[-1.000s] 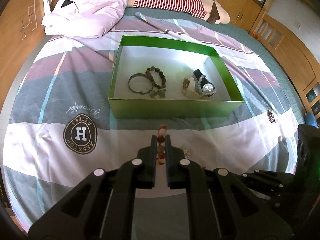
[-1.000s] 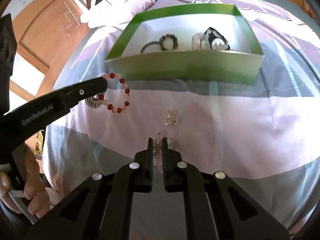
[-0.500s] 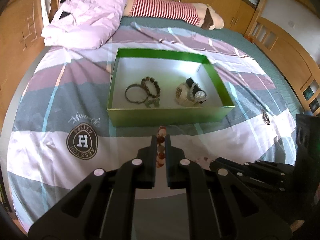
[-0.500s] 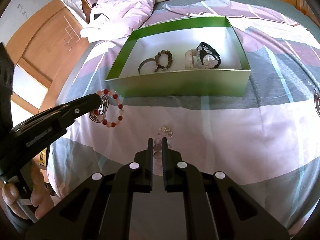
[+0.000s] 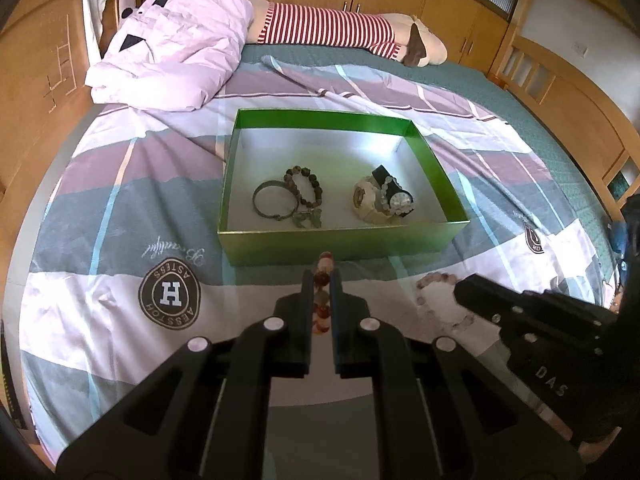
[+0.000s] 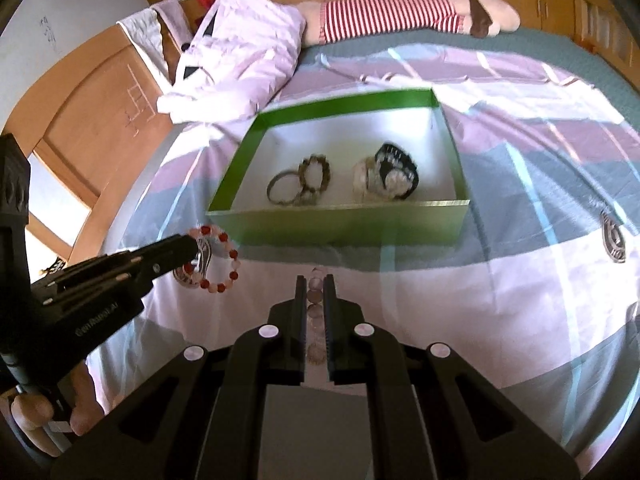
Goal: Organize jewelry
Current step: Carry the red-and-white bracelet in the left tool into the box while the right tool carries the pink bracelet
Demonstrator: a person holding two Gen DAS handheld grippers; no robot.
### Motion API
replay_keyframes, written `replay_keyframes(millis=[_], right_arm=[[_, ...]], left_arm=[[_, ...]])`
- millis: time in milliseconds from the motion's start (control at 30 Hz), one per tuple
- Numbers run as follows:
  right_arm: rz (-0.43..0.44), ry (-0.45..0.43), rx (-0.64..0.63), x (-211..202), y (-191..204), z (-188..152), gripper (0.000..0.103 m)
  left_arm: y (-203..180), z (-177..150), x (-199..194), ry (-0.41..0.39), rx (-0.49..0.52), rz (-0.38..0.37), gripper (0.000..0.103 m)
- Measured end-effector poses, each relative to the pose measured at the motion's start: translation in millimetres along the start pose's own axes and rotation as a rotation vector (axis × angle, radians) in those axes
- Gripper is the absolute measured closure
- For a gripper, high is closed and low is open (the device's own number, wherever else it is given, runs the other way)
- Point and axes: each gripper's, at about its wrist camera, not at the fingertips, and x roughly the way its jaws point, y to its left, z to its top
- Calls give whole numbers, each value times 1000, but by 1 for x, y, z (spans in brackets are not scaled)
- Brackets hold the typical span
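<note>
A green box (image 5: 344, 244) (image 6: 352, 226) with a white floor lies on the bed. Inside it are a metal bangle (image 5: 274, 200), a dark bead bracelet (image 5: 304, 186), a small green charm (image 5: 306, 218) and watches (image 5: 384, 200). My left gripper (image 5: 322, 276) is shut on a red-and-pink bead bracelet (image 5: 323, 280) (image 6: 214, 258), held above the sheet just short of the box's near wall. To its right my right gripper (image 6: 314, 280) is shut on a pale pink bead bracelet (image 6: 314, 300) (image 5: 436, 296), also lifted off the sheet.
The bed has a striped sheet with a round "H" logo (image 5: 170, 292). A crumpled pink duvet (image 5: 172, 48) and a striped plush toy (image 5: 340, 34) lie at the far end. Wooden cabinets (image 5: 560, 92) ring the bed. A hand (image 6: 36, 408) holds the left tool.
Both grippers have risen with their bracelets; the pink one has left the sheet. The box looks smaller and farther. The small clear charm on the sheet is out of view.
</note>
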Motion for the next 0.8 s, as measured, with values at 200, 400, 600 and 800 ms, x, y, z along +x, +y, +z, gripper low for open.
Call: replay_keyframes(millis=[200, 400, 600, 800], right_arm=[[-29, -40, -33, -4, 5, 13, 95], [-92, -91, -59, -5, 8, 31, 95], [-101, -90, -14, 0, -4, 59, 95], [-142, -98, -18, 9, -7, 91, 95]], left_arm=[[-1, 12, 3, -6, -3, -11, 96], [-6, 38, 5, -32, 1, -30, 96], [-5, 59, 18, -26, -29, -46, 96], [-2, 82, 47, -5, -31, -26, 96]])
